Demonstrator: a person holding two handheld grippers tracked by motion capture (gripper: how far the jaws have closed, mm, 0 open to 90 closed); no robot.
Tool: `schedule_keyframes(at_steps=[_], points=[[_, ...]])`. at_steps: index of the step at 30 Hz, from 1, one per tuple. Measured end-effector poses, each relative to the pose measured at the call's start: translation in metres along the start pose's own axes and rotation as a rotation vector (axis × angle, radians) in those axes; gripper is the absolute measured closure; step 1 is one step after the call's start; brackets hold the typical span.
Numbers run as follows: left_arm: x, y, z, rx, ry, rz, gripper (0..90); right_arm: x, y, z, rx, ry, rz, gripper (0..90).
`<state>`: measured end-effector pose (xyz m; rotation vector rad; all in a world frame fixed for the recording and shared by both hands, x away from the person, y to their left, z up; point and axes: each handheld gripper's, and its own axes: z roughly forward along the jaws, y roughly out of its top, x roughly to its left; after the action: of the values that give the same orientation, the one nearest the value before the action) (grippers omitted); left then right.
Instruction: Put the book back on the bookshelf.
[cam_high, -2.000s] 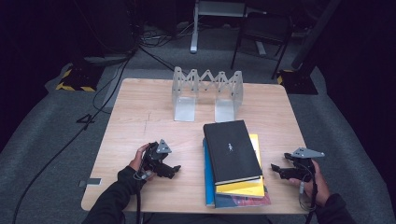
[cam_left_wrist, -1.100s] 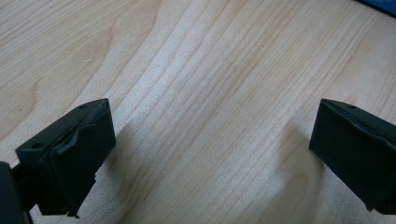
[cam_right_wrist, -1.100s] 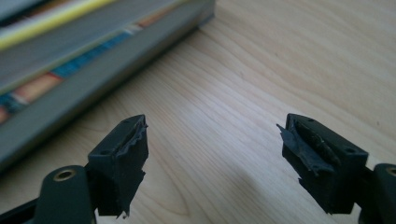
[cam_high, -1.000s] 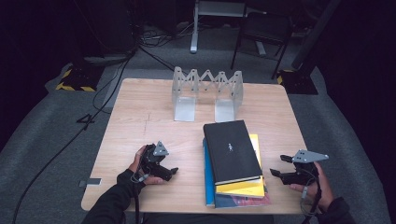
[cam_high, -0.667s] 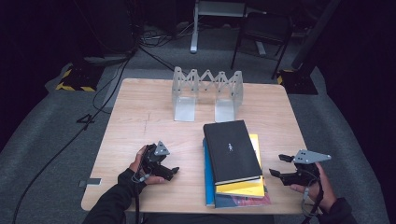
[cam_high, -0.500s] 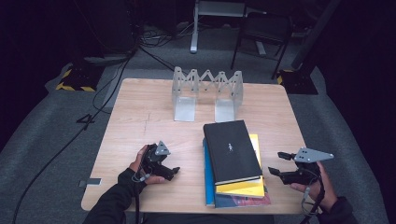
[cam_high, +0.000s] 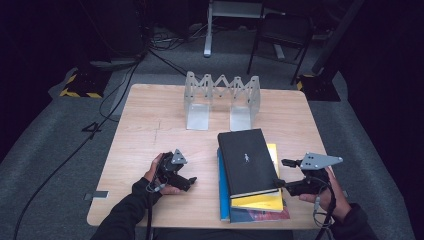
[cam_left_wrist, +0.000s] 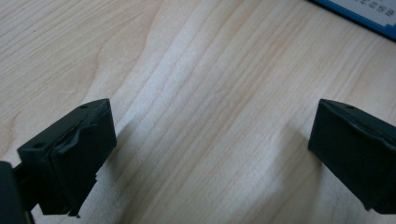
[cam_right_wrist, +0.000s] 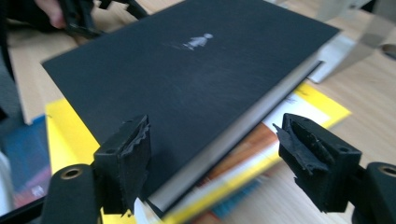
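sleeves: dark, long | tongs: black, serrated pads (cam_right_wrist: 133, 140), round screw holes | top plates: grey triangular | cables: thin, dark

The desk (cam_high: 150, 120) lies bare across its whole left half, so the left hand-held gripper (cam_high: 186, 182), jaws spread over plain wood, has open room on every side. At the back, a folding metal rack (cam_high: 222, 97) blocks the middle, with free wood to either side of it. The stack of books (cam_high: 250, 175) takes up the right front. The right hand-held gripper (cam_high: 281, 174) stands at its right edge, jaws wide, the black book (cam_right_wrist: 187, 74) directly ahead between them.
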<state>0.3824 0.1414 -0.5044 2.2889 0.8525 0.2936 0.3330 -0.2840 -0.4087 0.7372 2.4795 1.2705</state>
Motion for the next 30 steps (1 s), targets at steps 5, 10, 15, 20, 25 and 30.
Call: schedule_keyframes(at_steps=[5, 10, 15, 20, 25, 30], points=[[0.004, 0.021, 0.008, -0.007, -0.02, 0.004, 18.3, -0.006, 0.006, 0.016, 0.023, 0.062, 0.066, 19.7], [0.001, 0.045, 0.017, -0.06, -0.023, 0.04, 18.0, -0.02, 0.004, 0.029, 0.035, 0.144, 0.162, 12.7], [-0.002, 0.068, 0.028, -0.089, 0.024, 0.075, 21.3, -0.026, 0.006, 0.039, 0.047, 0.195, 0.185, 8.0], [0.001, 0.08, 0.035, -0.119, 0.019, 0.051, 22.0, -0.029, 0.008, 0.046, 0.057, 0.239, 0.194, 6.6], [0.006, 0.092, 0.045, -0.135, 0.0, 0.025, 23.3, -0.029, 0.007, 0.048, 0.053, 0.242, 0.194, 6.1], [0.014, 0.097, 0.052, -0.146, -0.031, -0.022, 23.2, -0.027, 0.008, 0.047, 0.052, 0.233, 0.175, 6.3]])
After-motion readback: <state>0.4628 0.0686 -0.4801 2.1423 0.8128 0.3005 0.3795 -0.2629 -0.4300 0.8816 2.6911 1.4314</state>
